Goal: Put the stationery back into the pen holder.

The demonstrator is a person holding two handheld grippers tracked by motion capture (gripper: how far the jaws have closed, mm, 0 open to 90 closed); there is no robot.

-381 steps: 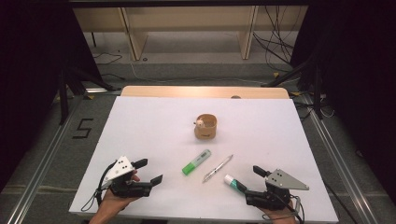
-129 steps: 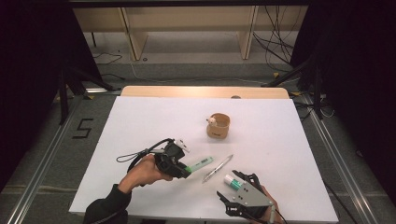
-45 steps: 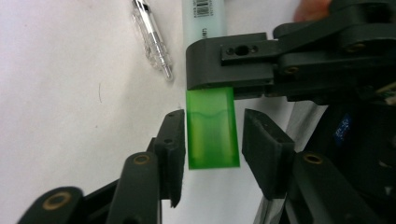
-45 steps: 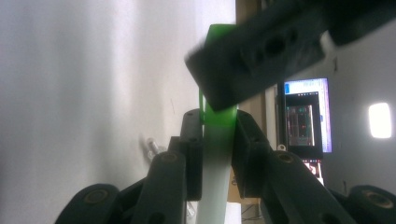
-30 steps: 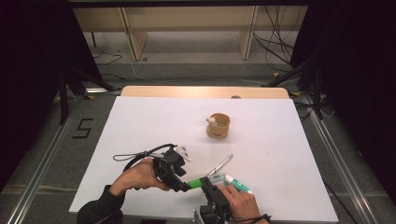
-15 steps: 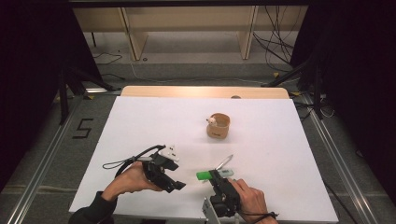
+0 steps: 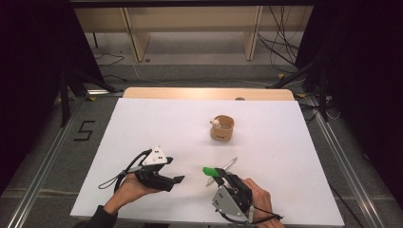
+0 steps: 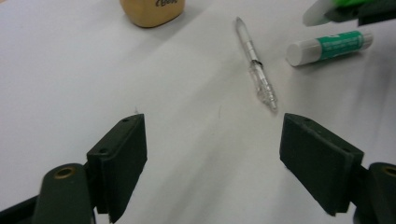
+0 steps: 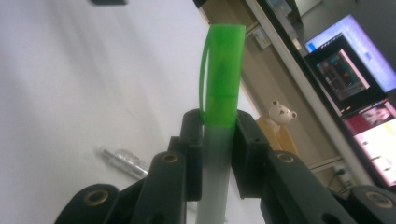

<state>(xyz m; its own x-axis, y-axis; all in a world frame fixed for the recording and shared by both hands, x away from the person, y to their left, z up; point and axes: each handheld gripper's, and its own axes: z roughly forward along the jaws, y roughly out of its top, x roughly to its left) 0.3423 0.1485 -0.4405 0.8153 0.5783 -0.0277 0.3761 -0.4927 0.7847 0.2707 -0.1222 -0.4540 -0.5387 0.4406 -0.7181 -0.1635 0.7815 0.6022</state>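
Note:
My right gripper (image 7: 220, 175) is shut on a highlighter (image 9: 223, 70) with a bright green cap, which sticks out past the jaws and points up and away in the right gripper view. In the high view the highlighter's cap (image 7: 209, 170) hangs just above the table near the front edge. To its left, my left gripper (image 7: 175, 182) lies low over the table; its jaws have just been opening and now stand wide with nothing between them (image 8: 219, 154). A clear pen (image 8: 255, 60) and a green-and-white glue stick (image 8: 329, 46) lie beyond them.
A small wooden cup (image 7: 222, 128) with a white bear figure at its rim stands past the middle of the white table (image 7: 142, 123). The clear pen (image 7: 229, 166) lies right beside the right gripper. A pale wooden strip runs along the table's far edge.
The left gripper has let go of the highlighter, opened and drawn back to the left. The right gripper has kept the highlighter and raised it a little.

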